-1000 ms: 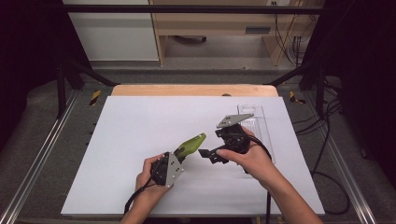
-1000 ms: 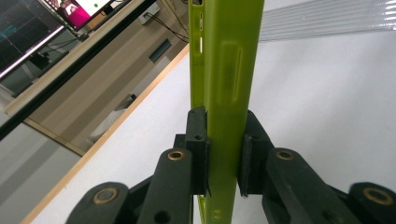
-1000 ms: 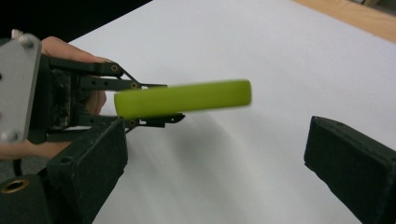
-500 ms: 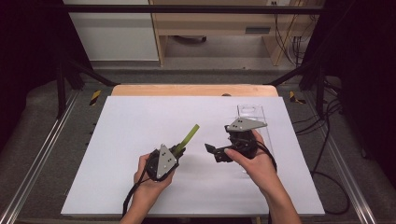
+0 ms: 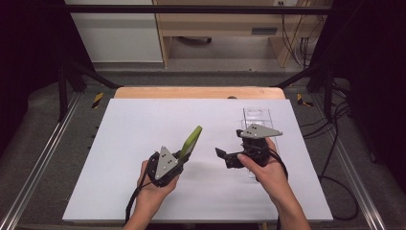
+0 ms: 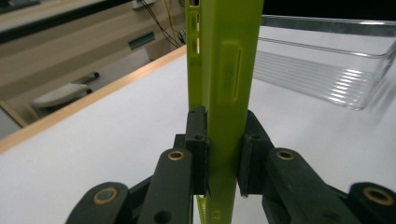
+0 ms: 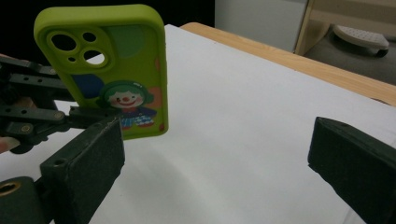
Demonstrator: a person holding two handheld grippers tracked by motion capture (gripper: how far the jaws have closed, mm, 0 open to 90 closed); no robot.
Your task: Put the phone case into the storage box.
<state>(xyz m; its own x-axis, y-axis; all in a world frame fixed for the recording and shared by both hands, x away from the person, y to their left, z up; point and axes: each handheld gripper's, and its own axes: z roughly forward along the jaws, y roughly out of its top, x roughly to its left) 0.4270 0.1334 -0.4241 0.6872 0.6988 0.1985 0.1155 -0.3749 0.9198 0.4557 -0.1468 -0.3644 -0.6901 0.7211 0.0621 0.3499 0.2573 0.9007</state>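
The high view takes in the broad white rectangular table top (image 5: pixel 143 143) with its pale wooden far edge, and on its right side a clear plastic oblong tray (image 5: pixel 256 115) lying flat, partly behind the right gripper (image 5: pixel 225 157). That gripper, held in the person's right hand (image 5: pixel 265 170), points leftward across the table with its jaws spread and nothing between them. To the left of it, well apart, the left gripper (image 5: pixel 184 152) sits in the left hand (image 5: pixel 153 187) and pinches the lower end of a lime-green soft phone case (image 5: pixel 191 140), which stands tilted up and away above the table, clear of the surface. From this height the case reads as a plain green slab; the right gripper view shows its back (image 7: pixel 109 70), with camera cut-outs in the upper corner and a printed clown with green hair and coloured patches, and shows the wide gap between its own two black pads (image 7: pixel 88 163). The left gripper view adds the detail of the grip: the case (image 6: pixel 226 70) is seen edge-on, rising upright between the two black pads (image 6: pixel 198 149), which press on its opposite faces, with side button slots along the thin edge. It also shows the ribbed wall of the clear tray (image 6: pixel 327 74) beyond, at the right.
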